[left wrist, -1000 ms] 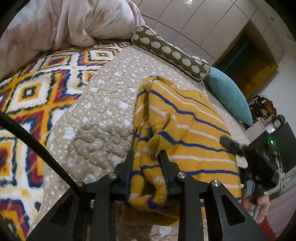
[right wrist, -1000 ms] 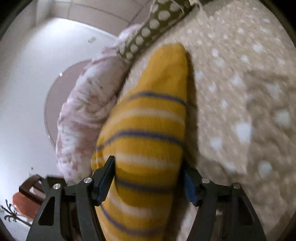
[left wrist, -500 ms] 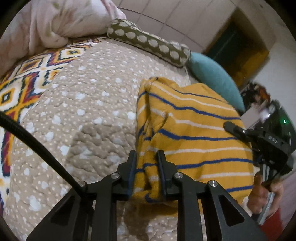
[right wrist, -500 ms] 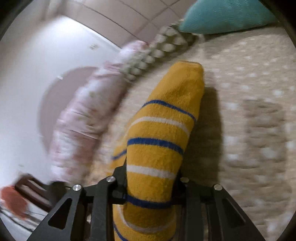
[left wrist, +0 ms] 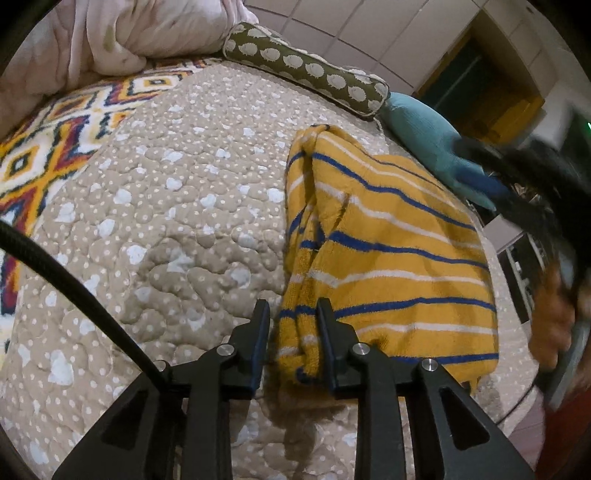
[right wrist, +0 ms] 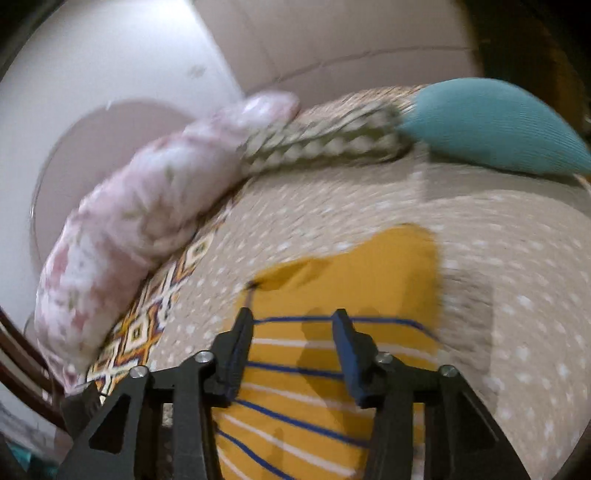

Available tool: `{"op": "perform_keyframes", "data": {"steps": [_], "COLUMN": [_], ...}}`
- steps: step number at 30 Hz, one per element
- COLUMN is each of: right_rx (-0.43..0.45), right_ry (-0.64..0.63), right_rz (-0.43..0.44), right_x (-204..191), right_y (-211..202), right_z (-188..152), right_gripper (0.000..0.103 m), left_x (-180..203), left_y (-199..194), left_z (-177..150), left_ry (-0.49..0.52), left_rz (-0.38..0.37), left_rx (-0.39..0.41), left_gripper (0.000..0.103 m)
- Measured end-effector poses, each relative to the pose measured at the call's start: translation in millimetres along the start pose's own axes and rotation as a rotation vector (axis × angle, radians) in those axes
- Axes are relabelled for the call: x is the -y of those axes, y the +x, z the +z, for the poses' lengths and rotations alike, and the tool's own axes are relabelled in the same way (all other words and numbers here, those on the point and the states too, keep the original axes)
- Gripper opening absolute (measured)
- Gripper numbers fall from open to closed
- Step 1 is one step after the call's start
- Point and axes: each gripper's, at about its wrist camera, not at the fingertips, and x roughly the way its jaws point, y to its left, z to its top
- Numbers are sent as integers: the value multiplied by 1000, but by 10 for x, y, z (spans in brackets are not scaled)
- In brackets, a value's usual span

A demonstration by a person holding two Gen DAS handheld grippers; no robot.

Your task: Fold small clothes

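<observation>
Dotted beige quilt (left wrist: 177,192); patterned blanket (left wrist: 44,147); pink duvet (left wrist: 129,33); olive bolster (left wrist: 306,68); teal pillow (right wrist: 491,125)

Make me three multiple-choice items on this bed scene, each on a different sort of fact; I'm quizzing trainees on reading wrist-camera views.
1. Where does the teal pillow lie?
A. beside one end of the spotted bolster
B. on the striped garment
C. on the floor

2. What colours is the garment?
A. red with black dots
B. yellow with blue and white stripes
C. plain green

3. What is between the fingers of the left gripper?
A. nothing
B. a pillow corner
C. a bunched edge of the garment

Answers:
1 A: the pillow sits next to the bolster's end at the far edge of the quilt.
2 B: the stripes show in both views.
3 C: striped cloth fills the gap between the fingers.
</observation>
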Motion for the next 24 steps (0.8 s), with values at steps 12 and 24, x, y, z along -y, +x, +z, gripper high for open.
{"op": "perform_keyframes", "data": {"steps": [12, 24], "right_rx": [-364, -275], "right_ry": [-199, -130], "right_rz": [-236, -217], "right_x": [-494, -495], "right_y": [1897, 1221], "right_z": [282, 778], "right_gripper": [35, 48], "left_x": [-5, 9], "left_y": [-21, -2], "left_z": [-91, -89], "left_ry": [26, 15], "left_rz": [16, 17], "left_rx": [28, 24], "left_gripper": [31, 36]}}
